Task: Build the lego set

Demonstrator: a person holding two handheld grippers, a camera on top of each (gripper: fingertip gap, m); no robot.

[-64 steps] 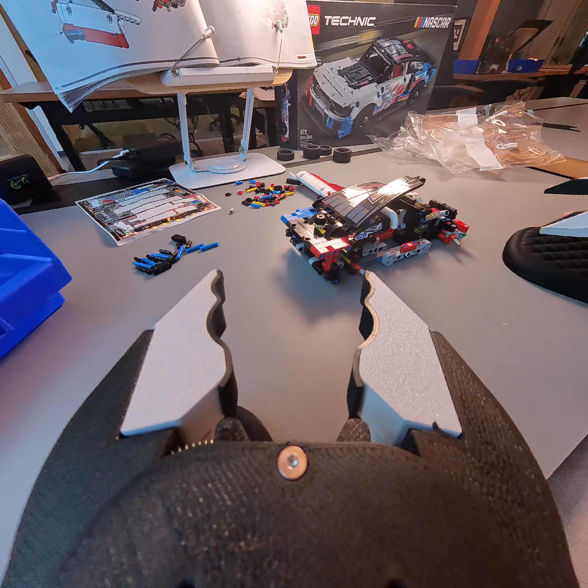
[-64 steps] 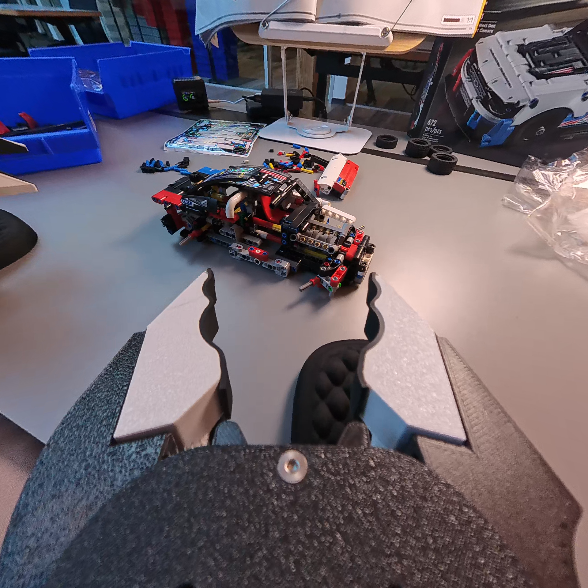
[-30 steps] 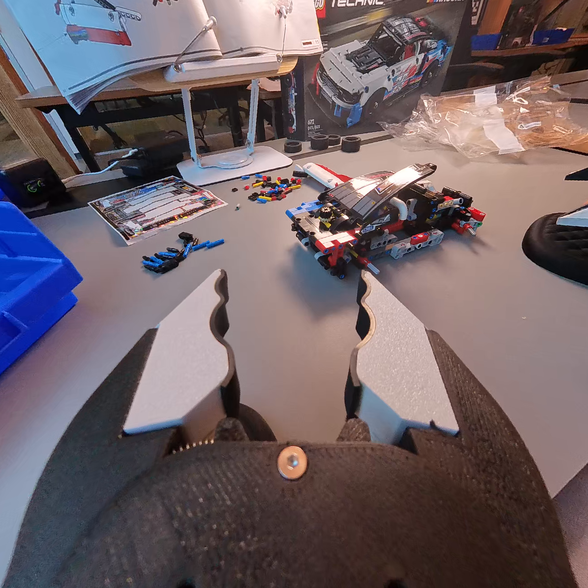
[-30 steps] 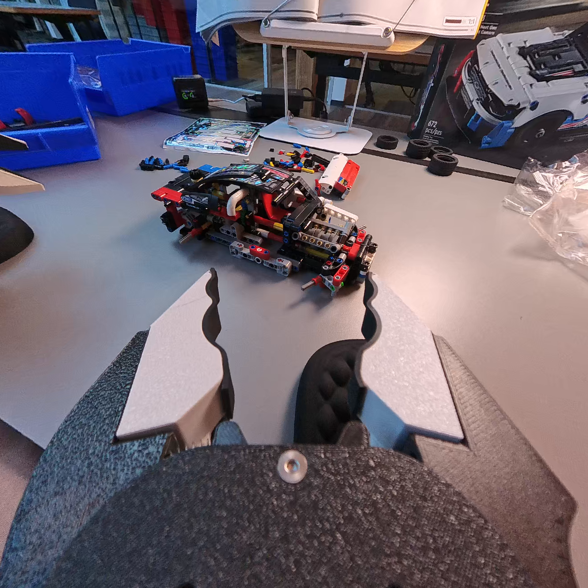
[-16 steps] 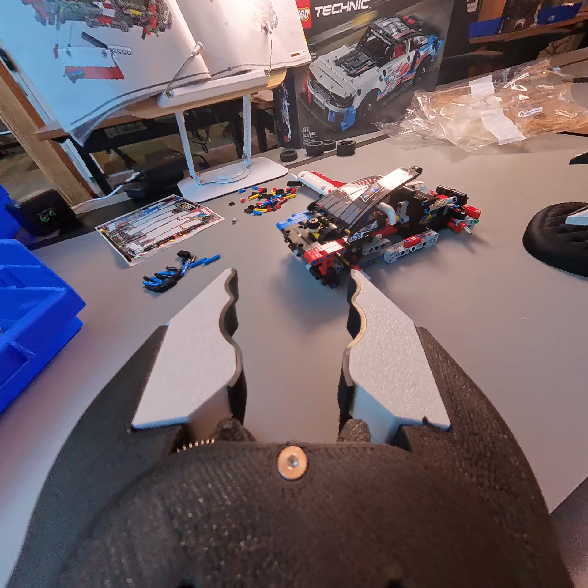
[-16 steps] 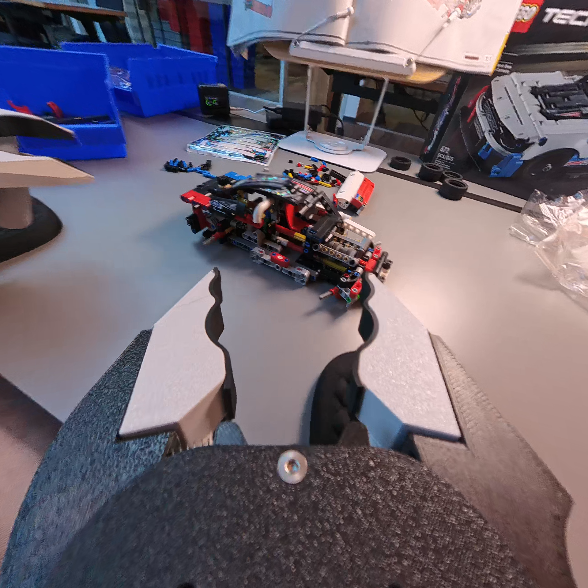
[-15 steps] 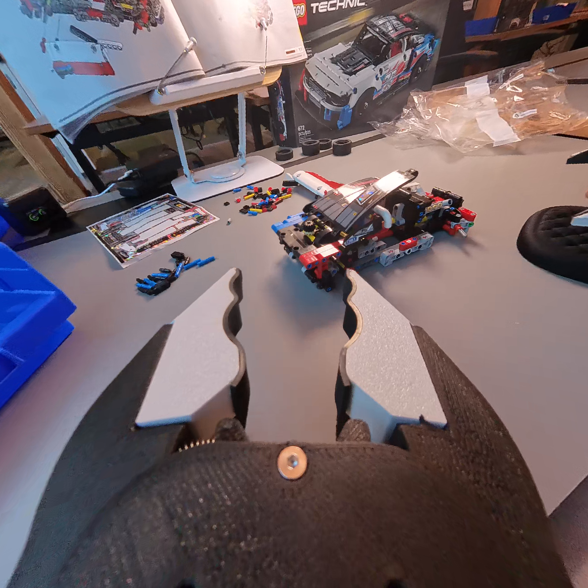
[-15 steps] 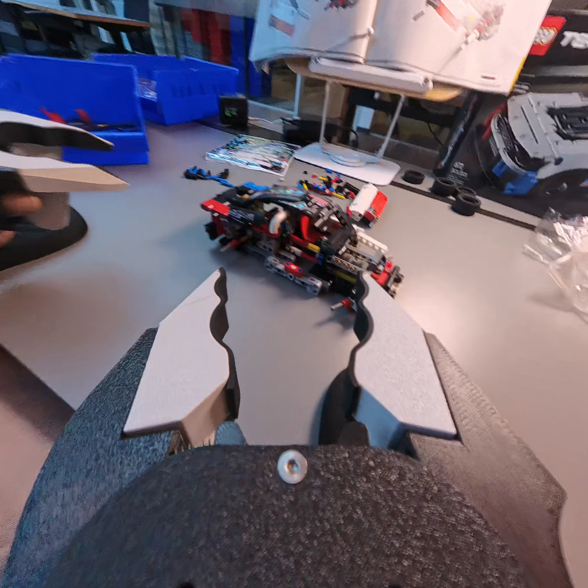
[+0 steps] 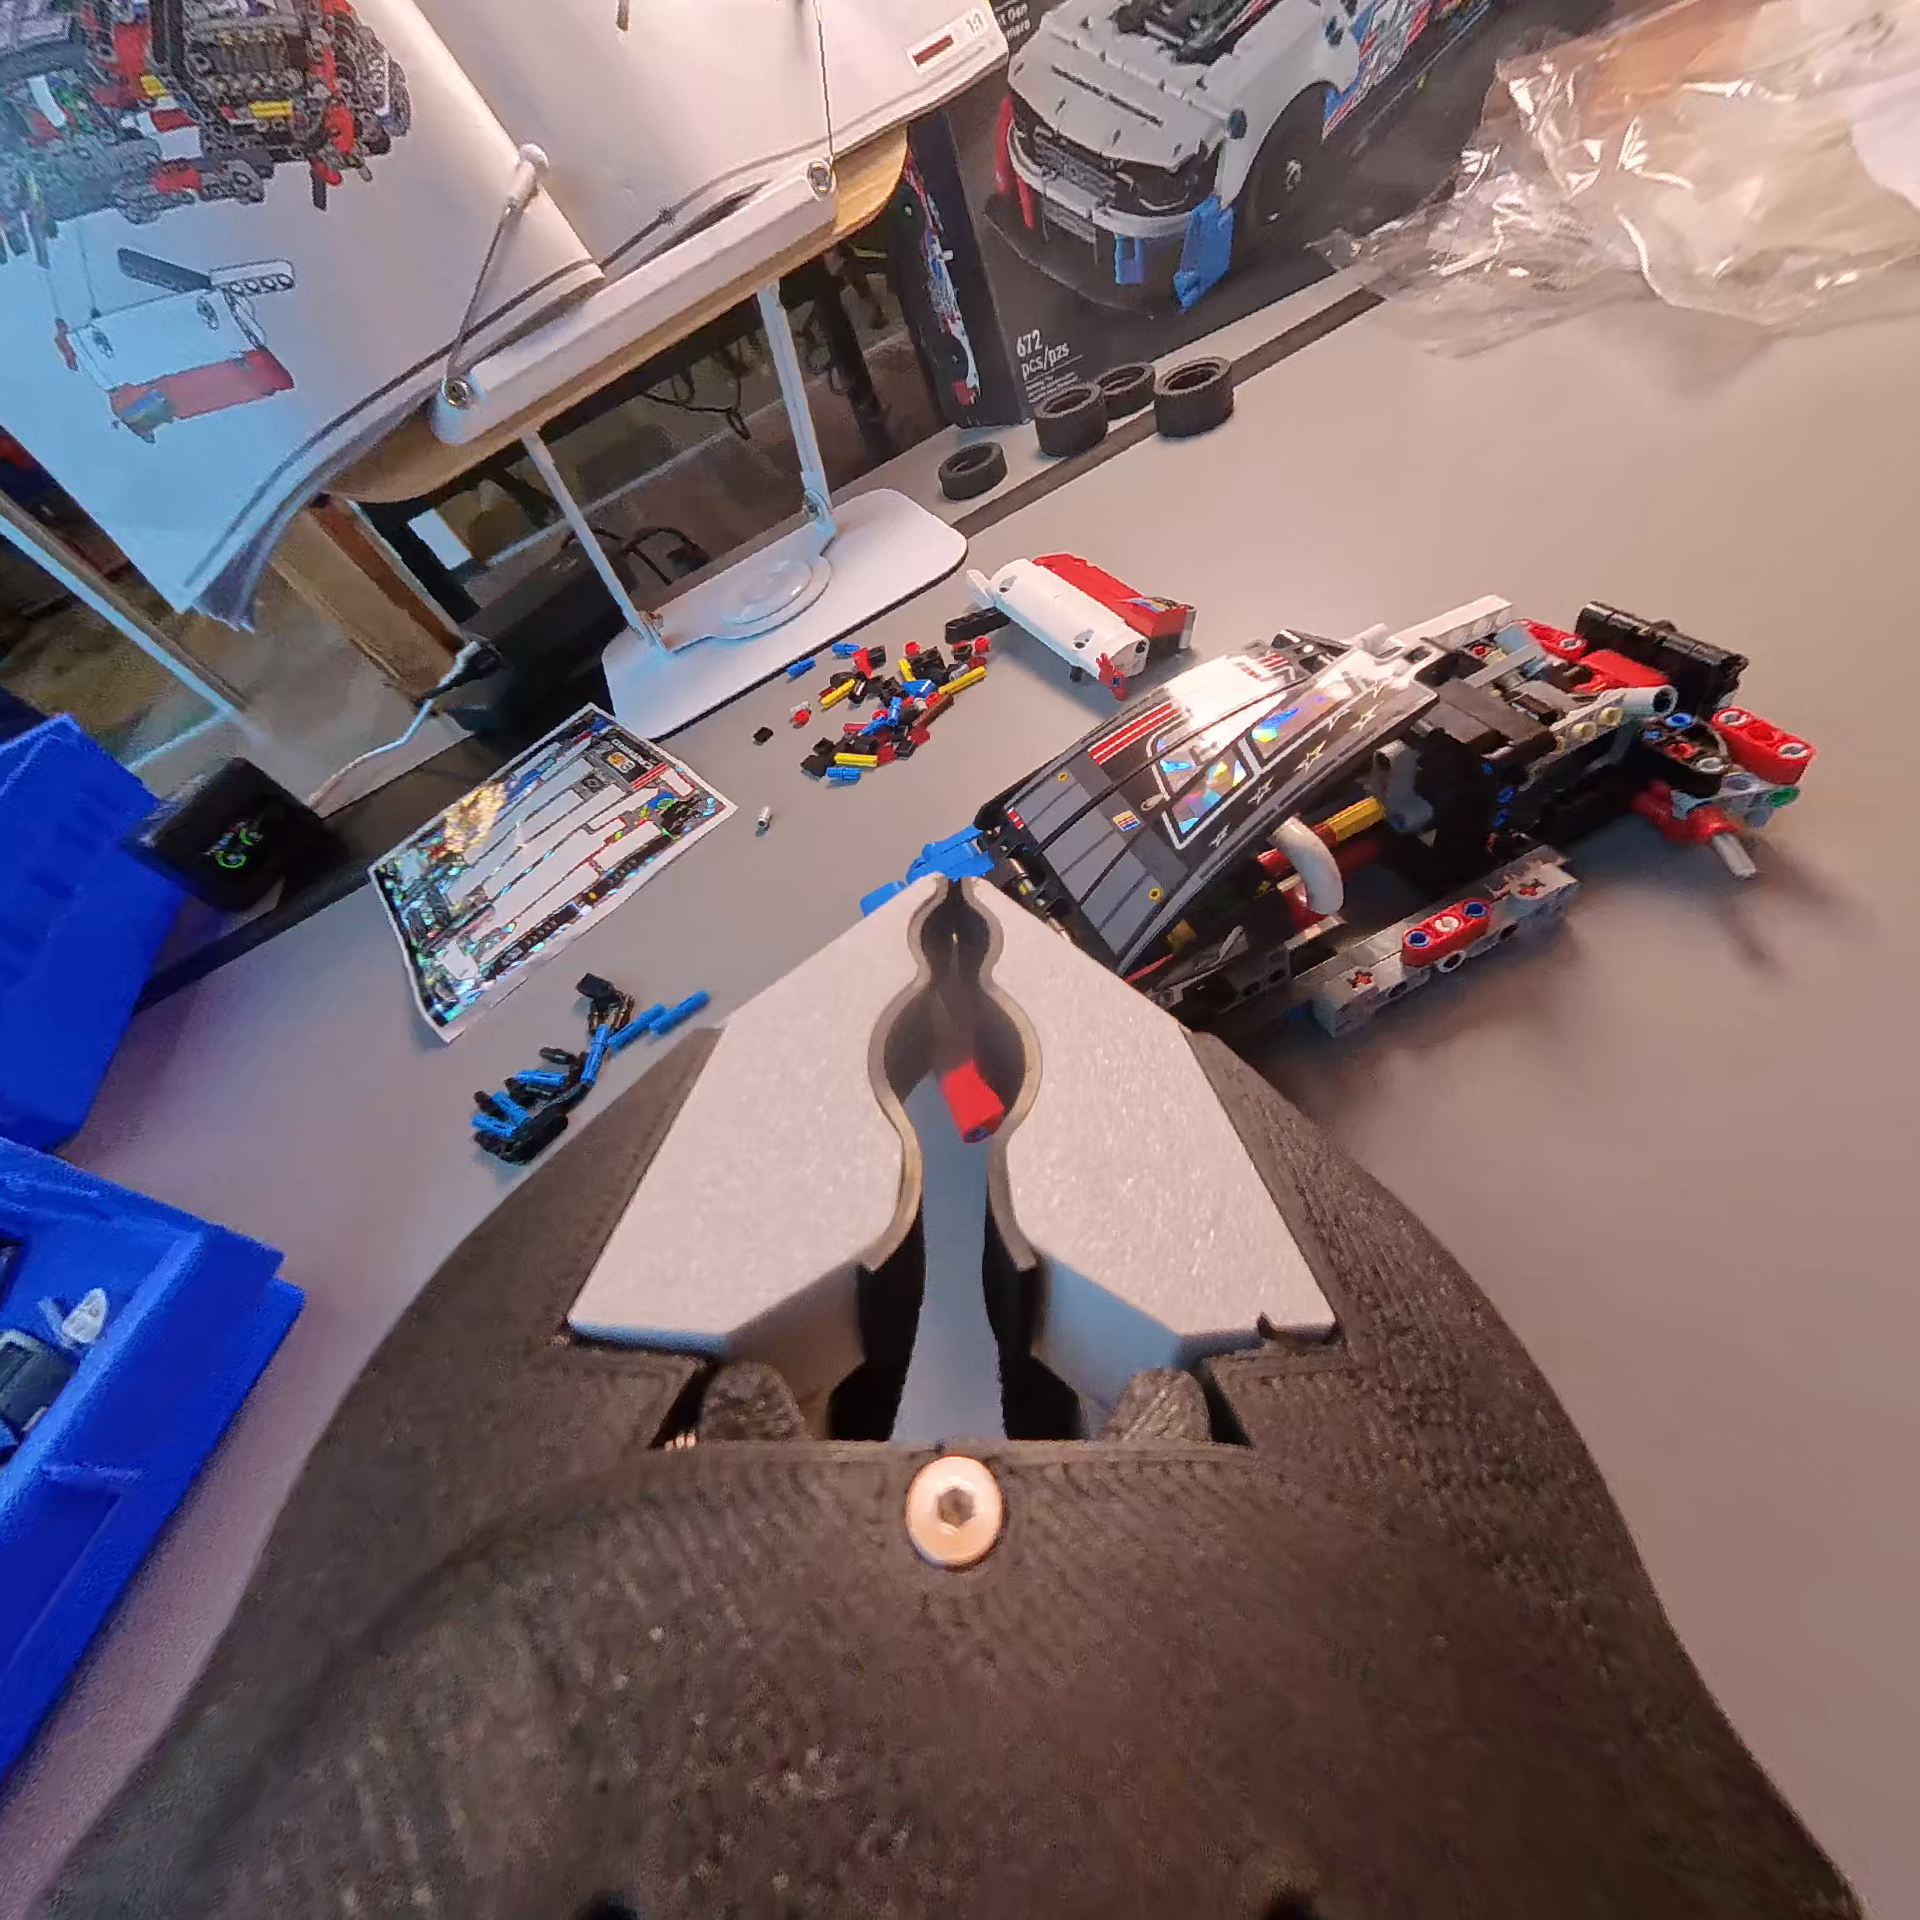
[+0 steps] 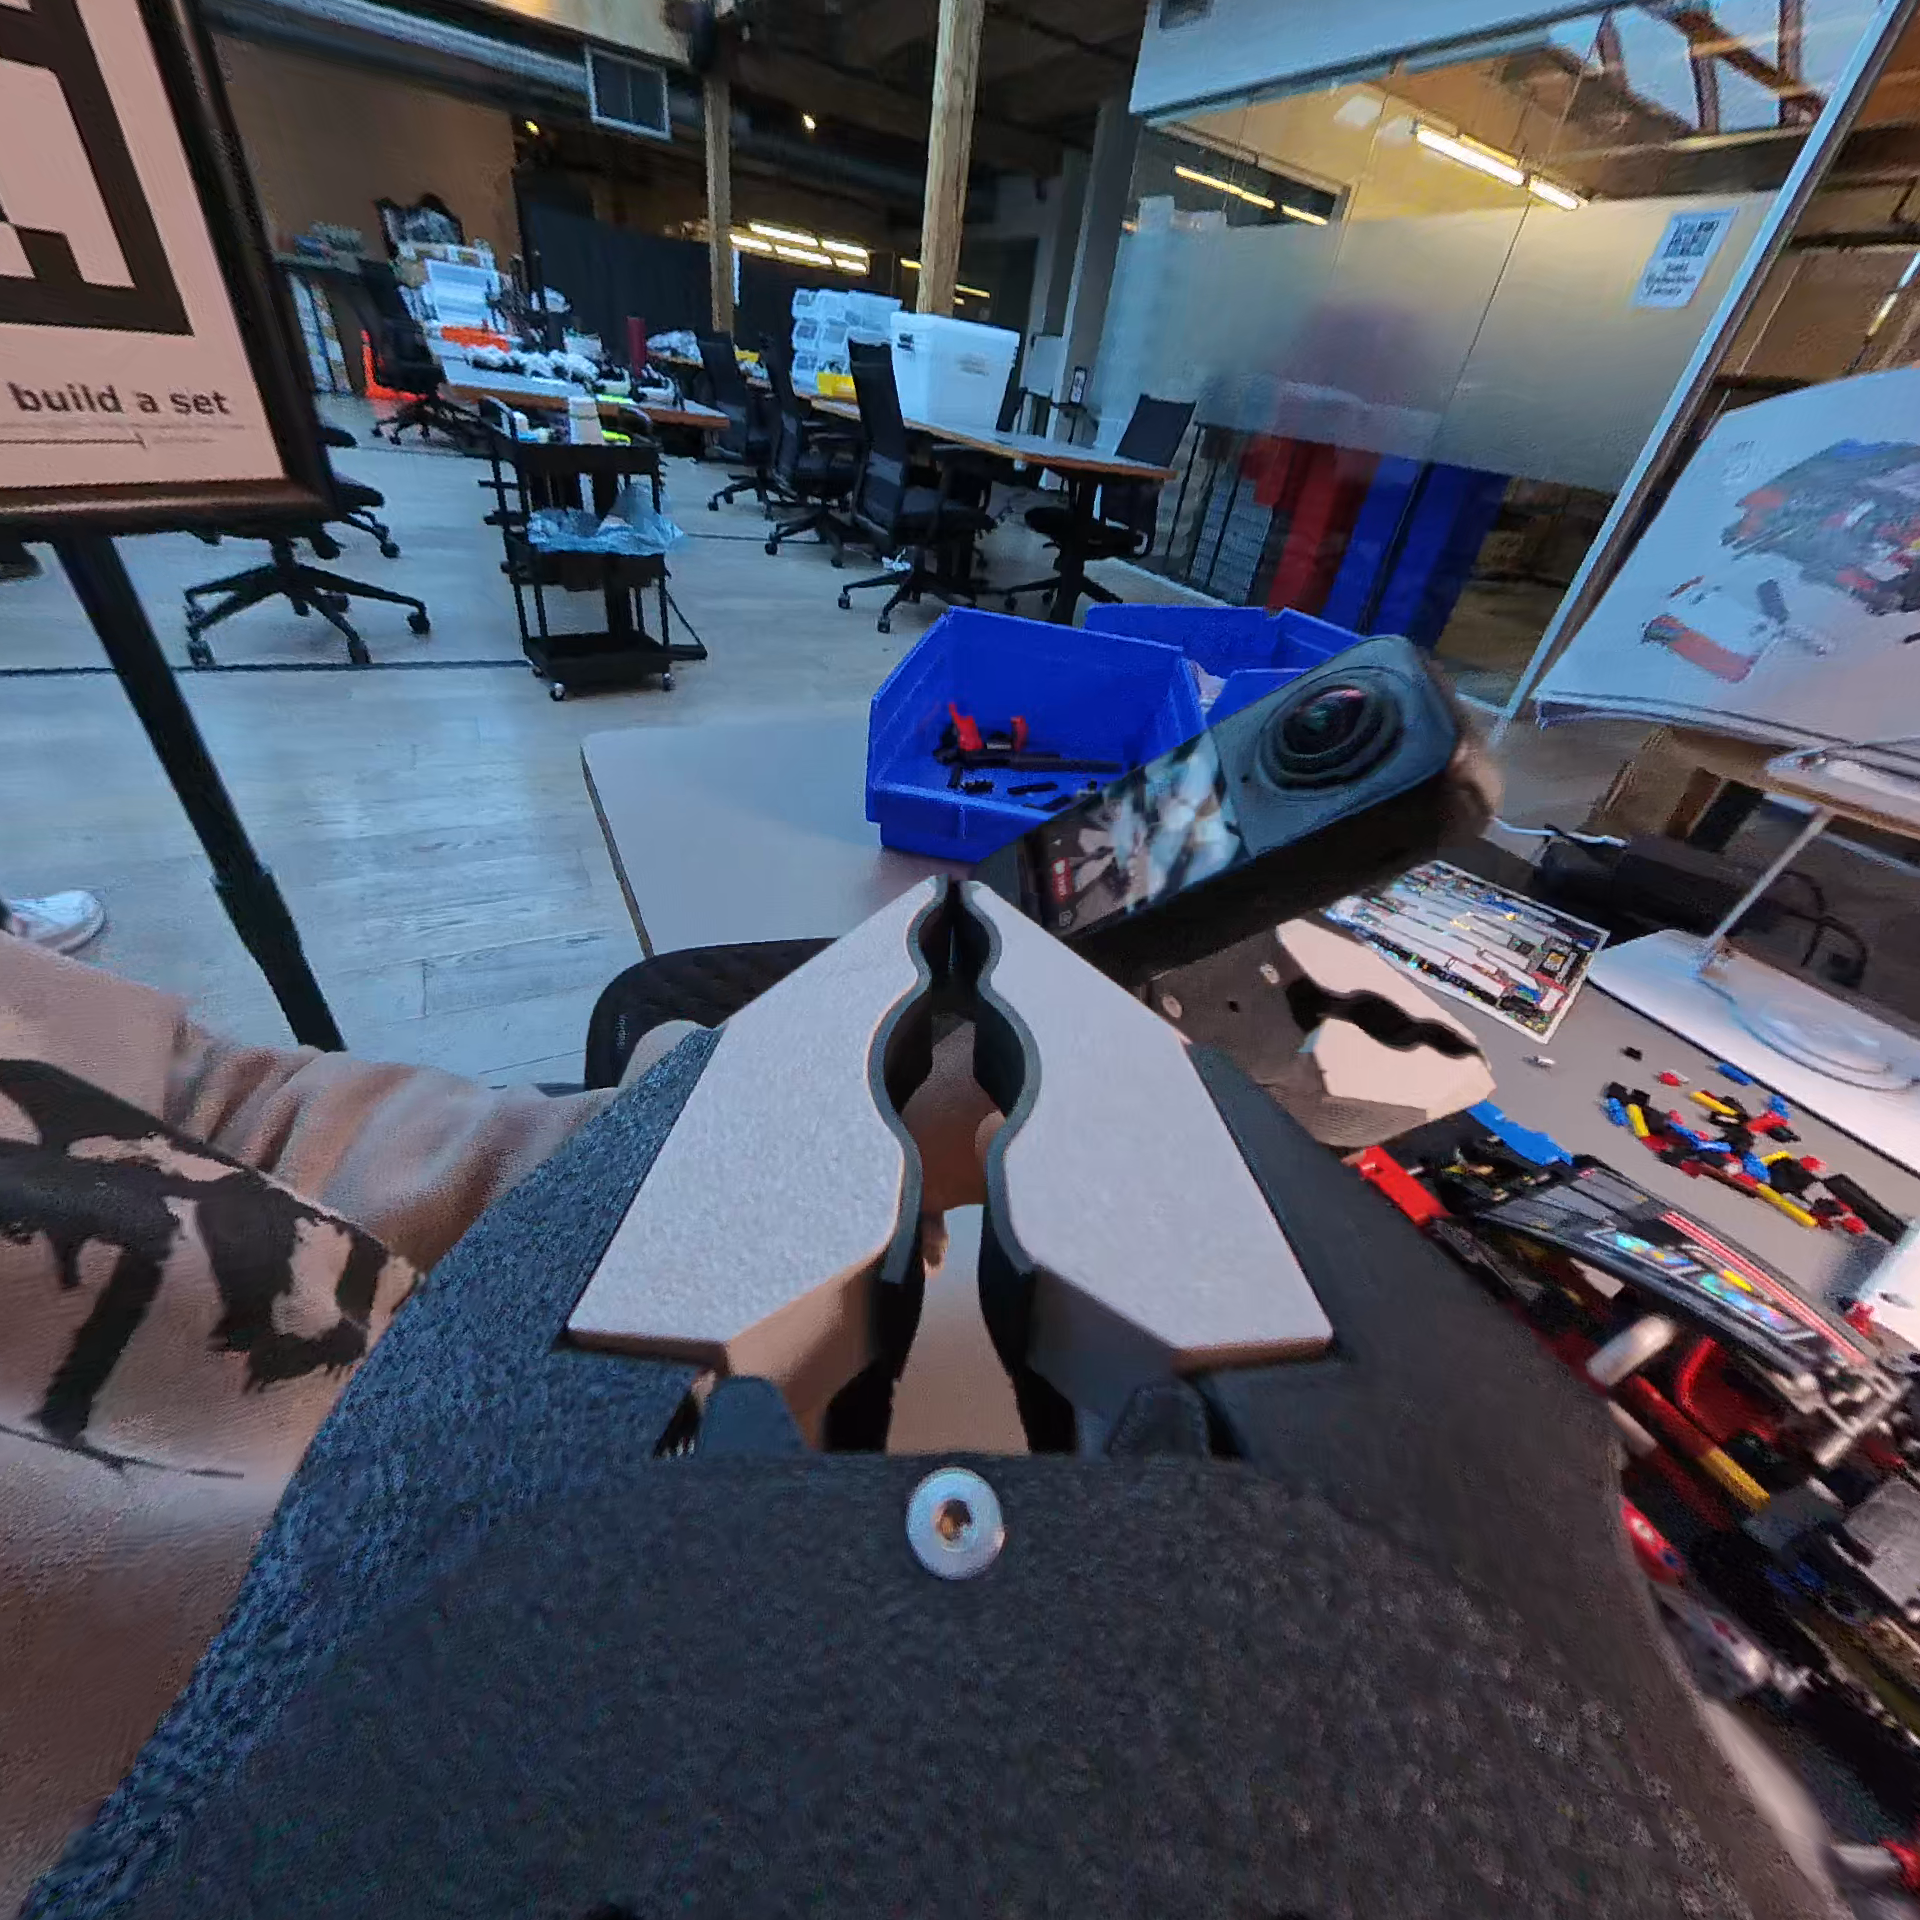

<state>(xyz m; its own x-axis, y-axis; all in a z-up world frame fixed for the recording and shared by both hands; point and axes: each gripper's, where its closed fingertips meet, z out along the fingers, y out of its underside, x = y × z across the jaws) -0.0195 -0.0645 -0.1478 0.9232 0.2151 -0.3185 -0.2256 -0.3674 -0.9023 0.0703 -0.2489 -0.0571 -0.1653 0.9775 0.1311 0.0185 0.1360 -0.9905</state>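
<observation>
The part-built black, red and white lego car (image 9: 1351, 810) lies on the grey table; it also shows in the right wrist view (image 10: 1662, 1278). My left gripper (image 9: 956, 894) is shut, its tips at the car's blue front corner. A small red pin (image 9: 971, 1101) shows in the hollow between the fingers; I cannot tell whether it is gripped. My right gripper (image 10: 951, 894) is shut and empty, raised beside the car and pointing left at the left gripper's camera (image 10: 1330, 738) and fingers (image 10: 1382, 1049).
Loose small pieces (image 9: 883, 707), blue pins (image 9: 561, 1070), a white and red panel (image 9: 1081, 618), tyres (image 9: 1132, 400), a sticker sheet (image 9: 540, 842), the manual on its stand (image 9: 312, 208), the box (image 9: 1143, 156), plastic bags (image 9: 1714, 156). Blue bins (image 10: 1029, 727) at left. A person's sleeve (image 10: 156, 1195). The left gripper's tips are roughly 20 cm from the right gripper's.
Both grippers went from open to shut. The left one moved forward onto the car's front. The right one rose and swung left, away from the car toward the room.
</observation>
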